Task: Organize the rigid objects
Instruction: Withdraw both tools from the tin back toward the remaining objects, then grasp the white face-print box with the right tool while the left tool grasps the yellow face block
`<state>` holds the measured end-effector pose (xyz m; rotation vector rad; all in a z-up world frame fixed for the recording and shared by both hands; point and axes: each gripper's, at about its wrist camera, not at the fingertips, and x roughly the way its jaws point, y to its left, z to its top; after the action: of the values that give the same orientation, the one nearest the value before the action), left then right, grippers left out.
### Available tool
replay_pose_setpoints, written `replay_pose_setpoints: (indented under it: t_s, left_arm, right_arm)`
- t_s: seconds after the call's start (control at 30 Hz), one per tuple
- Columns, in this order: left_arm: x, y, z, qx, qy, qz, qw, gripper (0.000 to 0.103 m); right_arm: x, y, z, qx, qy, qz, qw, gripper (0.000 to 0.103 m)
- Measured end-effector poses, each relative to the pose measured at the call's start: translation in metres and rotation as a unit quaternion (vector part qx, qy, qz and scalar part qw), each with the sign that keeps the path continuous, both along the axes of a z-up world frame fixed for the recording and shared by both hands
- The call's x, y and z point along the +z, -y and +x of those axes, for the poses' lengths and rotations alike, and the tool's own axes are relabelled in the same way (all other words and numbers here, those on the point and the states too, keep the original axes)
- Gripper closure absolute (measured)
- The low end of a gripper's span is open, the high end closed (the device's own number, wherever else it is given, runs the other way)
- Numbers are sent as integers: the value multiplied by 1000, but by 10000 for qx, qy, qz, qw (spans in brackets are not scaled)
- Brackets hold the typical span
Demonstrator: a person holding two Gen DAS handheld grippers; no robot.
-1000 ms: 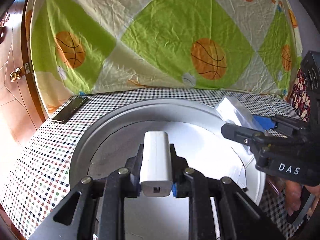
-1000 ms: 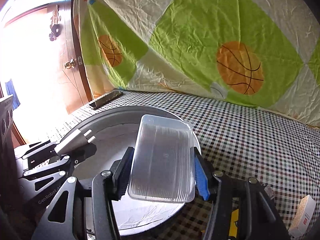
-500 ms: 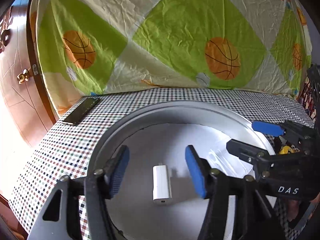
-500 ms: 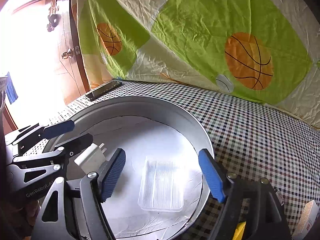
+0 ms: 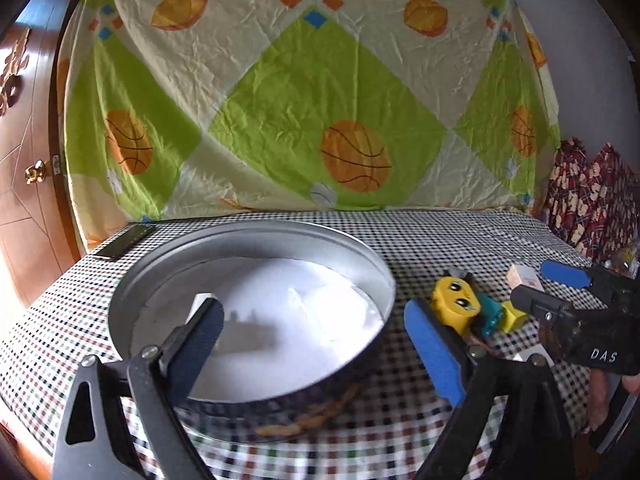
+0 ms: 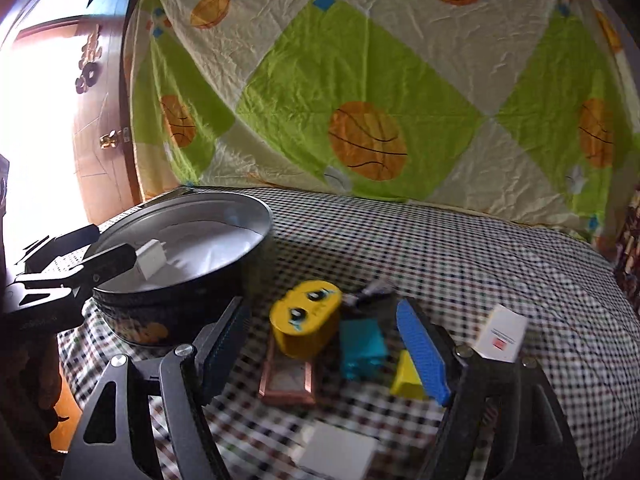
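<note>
Left gripper (image 5: 312, 344): jaws just opened wide, empty; small white plug charger (image 5: 199, 303) lies in round grey metal tin (image 5: 256, 236), just beyond left jaw. Right gripper (image 6: 324, 350): jaws spread, empty; yellow cartoon-faced toy block (image 6: 306, 322) lies between them on checked tablecloth (image 6: 440, 248).

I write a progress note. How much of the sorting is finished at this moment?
Done: the white charger and a clear tray lie in the round tin. In hand: nothing; the left gripper and right gripper stand open, the left having just opened. Left: the yellow toy, teal block, yellow block and white box on the cloth.
</note>
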<state>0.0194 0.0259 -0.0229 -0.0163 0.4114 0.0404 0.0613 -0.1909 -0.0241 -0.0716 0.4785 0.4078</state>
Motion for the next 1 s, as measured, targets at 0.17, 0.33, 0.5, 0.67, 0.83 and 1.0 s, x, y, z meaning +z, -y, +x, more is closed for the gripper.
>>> replay_pose_setpoints:
  t_s: [0.17, 0.33, 0.5, 0.67, 0.83, 1.0]
  left_arm:
    - [-11, 40, 6, -364, -197, 91, 9991, 10]
    - [-16, 66, 16, -593, -340, 210, 9974, 10]
    - [-17, 81, 32, -678, -472, 266, 9962, 10]
    - [-15, 70, 23, -472, -363, 215, 9980, 9]
    - [-18, 46, 7, -86, -251, 164, 9995, 9]
    - [-20, 38, 6, -31, -261, 68, 9996, 9]
  right_arm:
    - [-14, 54, -3, -562, -142, 445, 9973, 25]
    - [-28, 72, 4, -823, -357, 571, 9943, 25]
    - [-30, 66, -3, -531, -307, 572, 9965, 25]
    - [-32, 51, -8, -1, -352, 322, 9989, 25]
    - [-33, 34, -18, 252, -483, 322, 9980, 25]
    - [-44, 9, -23, 400, -746, 18, 9964, 25]
